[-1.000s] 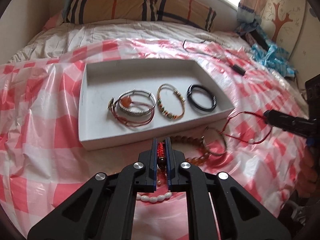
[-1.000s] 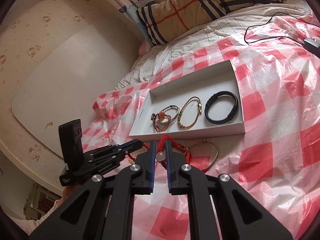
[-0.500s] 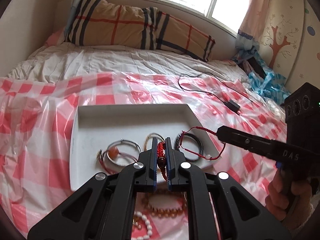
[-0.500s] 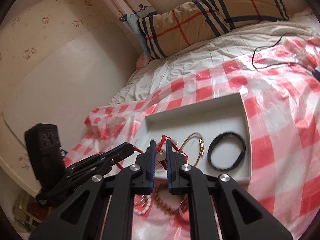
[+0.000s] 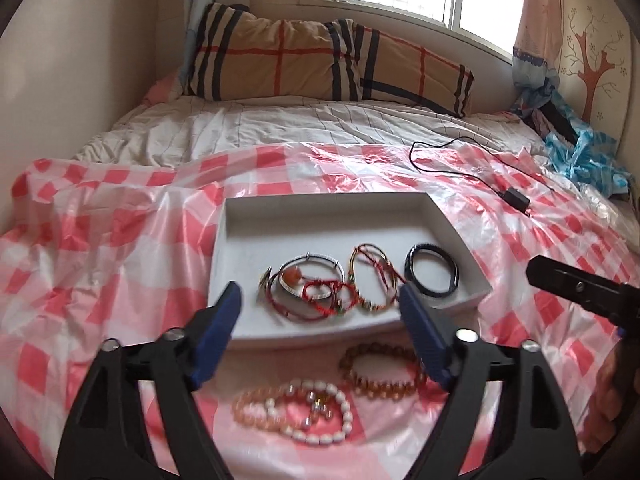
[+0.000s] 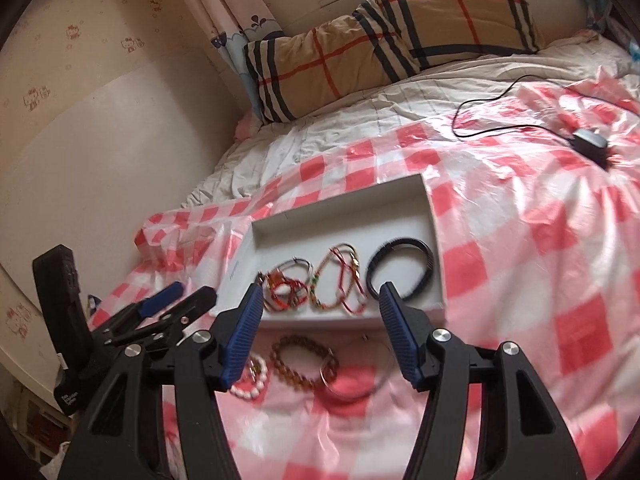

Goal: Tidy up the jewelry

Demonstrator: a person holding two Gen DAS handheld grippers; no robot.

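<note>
A white tray (image 5: pixel 320 224) (image 6: pixel 340 220) lies on the checked bedcover. It holds a silver bangle (image 5: pixel 316 258), a gold beaded bracelet (image 5: pixel 360 300), a black bracelet (image 5: pixel 432 276) (image 6: pixel 400 268) and a red cord bracelet (image 5: pixel 310 289) (image 6: pixel 288 284) draped over the others. My left gripper (image 5: pixel 318 294) hovers over the tray's near edge, jaws opening wide with nothing between them. My right gripper (image 6: pixel 320 292) hangs beside it, jaws also opening and empty. Each gripper shows in the other's view: the left gripper (image 6: pixel 172 304) at left, the right gripper (image 5: pixel 580 288) at right.
In front of the tray lie an amber bead bracelet (image 5: pixel 380 372) (image 6: pixel 304 360), a pearl bracelet (image 5: pixel 320 412), pink beads (image 5: pixel 256 404) and a thin bangle (image 6: pixel 352 380). A black cable with a plug (image 5: pixel 516 200) lies behind the tray. A plaid pillow (image 5: pixel 320 64) sits at the headboard.
Both grippers rose from the bedcover with the red cord bracelet stretched between them, carried it over the tray and opened. The bracelet now lies in the tray.
</note>
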